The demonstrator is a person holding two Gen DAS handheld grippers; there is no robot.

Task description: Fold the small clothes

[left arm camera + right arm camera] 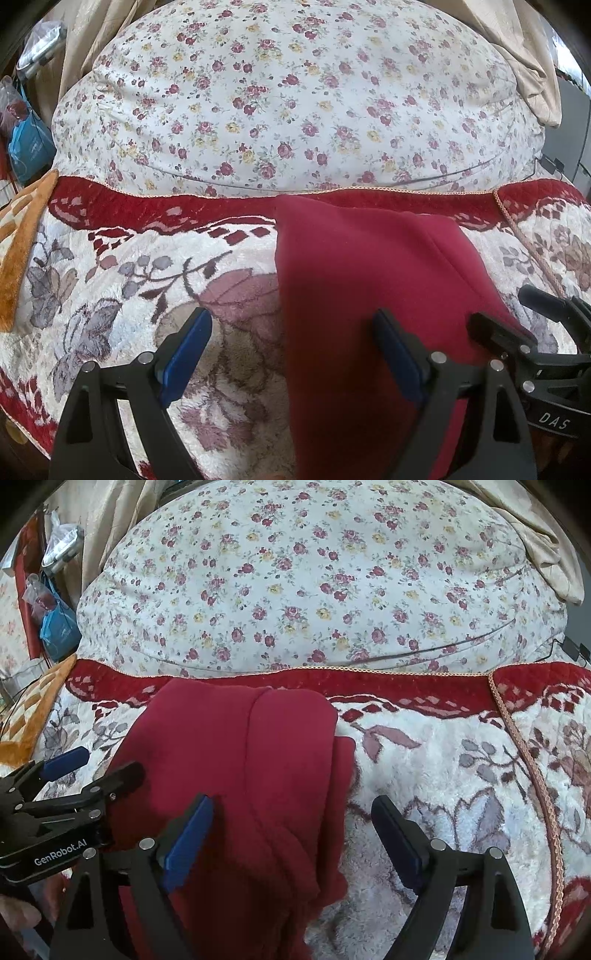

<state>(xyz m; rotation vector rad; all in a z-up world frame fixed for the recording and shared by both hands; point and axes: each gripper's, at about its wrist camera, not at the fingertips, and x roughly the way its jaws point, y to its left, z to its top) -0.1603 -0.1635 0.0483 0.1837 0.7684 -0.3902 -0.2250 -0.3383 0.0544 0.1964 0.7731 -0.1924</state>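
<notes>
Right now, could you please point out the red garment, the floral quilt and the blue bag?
red garment (240, 757), right wrist view, upper folded layer.
floral quilt (295, 92), left wrist view, top middle.
blue bag (29, 144), left wrist view, front face.

A plush blanket (155, 266) with grey leaves and a red border covers the bed. Behind it lies a white quilt (280, 96) printed with small roses. A blue bag (59, 627) hangs at far left, beside beige curtains (110, 520).
</notes>
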